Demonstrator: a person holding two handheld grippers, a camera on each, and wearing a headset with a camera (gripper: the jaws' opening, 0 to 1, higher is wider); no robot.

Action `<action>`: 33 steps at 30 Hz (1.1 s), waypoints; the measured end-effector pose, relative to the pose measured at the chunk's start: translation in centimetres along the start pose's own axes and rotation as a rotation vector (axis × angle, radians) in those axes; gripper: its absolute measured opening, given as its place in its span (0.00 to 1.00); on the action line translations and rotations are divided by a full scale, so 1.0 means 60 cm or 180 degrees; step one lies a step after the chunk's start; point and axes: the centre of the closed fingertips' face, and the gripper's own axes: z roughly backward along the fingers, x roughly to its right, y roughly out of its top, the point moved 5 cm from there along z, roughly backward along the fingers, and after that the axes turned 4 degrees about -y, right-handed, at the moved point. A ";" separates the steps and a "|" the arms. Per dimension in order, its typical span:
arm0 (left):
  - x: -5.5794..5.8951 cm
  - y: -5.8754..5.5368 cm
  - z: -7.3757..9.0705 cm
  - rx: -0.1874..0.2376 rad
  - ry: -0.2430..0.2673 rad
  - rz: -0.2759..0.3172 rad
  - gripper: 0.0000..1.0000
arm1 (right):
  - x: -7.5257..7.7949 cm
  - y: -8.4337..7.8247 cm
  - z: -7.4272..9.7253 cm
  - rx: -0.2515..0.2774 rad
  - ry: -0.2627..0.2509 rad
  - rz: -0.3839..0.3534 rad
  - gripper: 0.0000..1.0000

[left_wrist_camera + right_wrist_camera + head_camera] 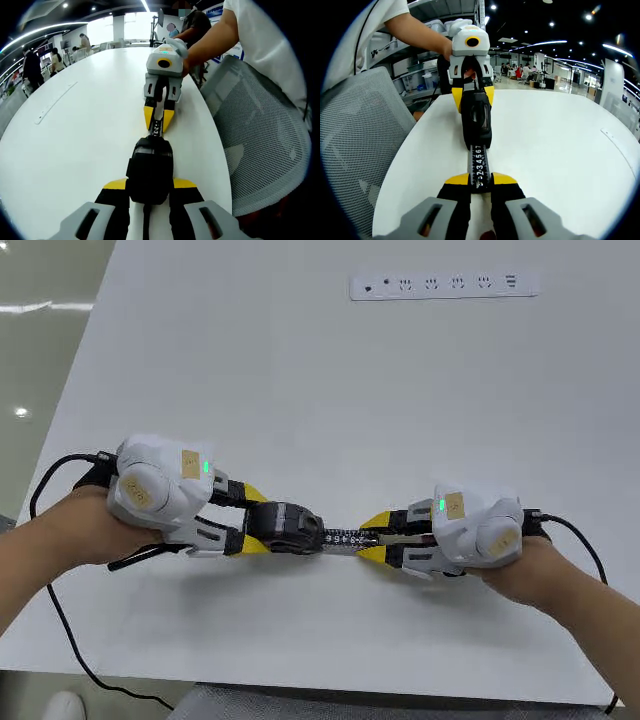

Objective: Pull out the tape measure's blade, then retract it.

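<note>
Firstly, from the head view: left claw (255, 520), left of centre in the lower half of the frame, pinched on the black tape measure (285, 527) low over the white table (300, 370); touching it or not, cannot tell. Short stretch of blade (348, 539) out to the right, its end nipped between the yellow tips of the right claw (375, 538). White power strip (445, 284) at the top edge, well apart.

Next, from the left gripper view: tape measure (150, 167) clamped between this claw's tips at bottom centre. Blade (157, 127) running up the frame into the right claw (159, 116), closed on it. Mesh chair (255, 150) at right.

Lastly, from the right gripper view: numbered blade (478, 162) gripped at bottom centre, leading up to the tape measure (477, 120), held by the left claw (472, 95) in the upper middle.
</note>
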 end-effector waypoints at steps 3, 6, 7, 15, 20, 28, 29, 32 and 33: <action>-0.001 0.001 0.000 -0.0010 -0.0001 -0.0005 0.27 | 0.002 -0.008 0.009 -0.0032 -0.0006 0.0010 0.12; -0.001 0.001 -0.001 -0.0008 0.0001 -0.0002 0.27 | 0.005 -0.011 0.018 -0.0066 -0.0010 0.0035 0.12; -0.001 0.001 -0.001 -0.0006 0.0002 0.0003 0.27 | 0.007 -0.013 0.021 -0.0082 -0.0016 0.0046 0.12; 0.000 0.002 -0.001 -0.0007 0.0015 0.0014 0.27 | 0.014 -0.028 0.048 -0.0156 -0.0035 0.0055 0.12; 0.000 0.003 -0.002 -0.0011 0.0020 0.0012 0.27 | 0.015 -0.033 0.062 -0.0189 -0.0051 0.0064 0.12; 0.001 0.004 -0.003 -0.0018 0.0027 0.0018 0.27 | 0.019 -0.043 0.080 -0.0241 -0.0065 0.0077 0.12; 0.001 0.004 -0.003 -0.0018 0.0028 0.0019 0.27 | 0.020 -0.044 0.082 -0.0249 -0.0069 0.0080 0.12; 0.000 0.005 -0.003 -0.0018 0.0029 0.0023 0.27 | 0.021 -0.048 0.090 -0.0266 -0.0073 0.0076 0.12; 0.000 0.005 -0.003 -0.0018 0.0029 0.0021 0.27 | 0.022 -0.048 0.092 -0.0271 -0.0074 0.0078 0.12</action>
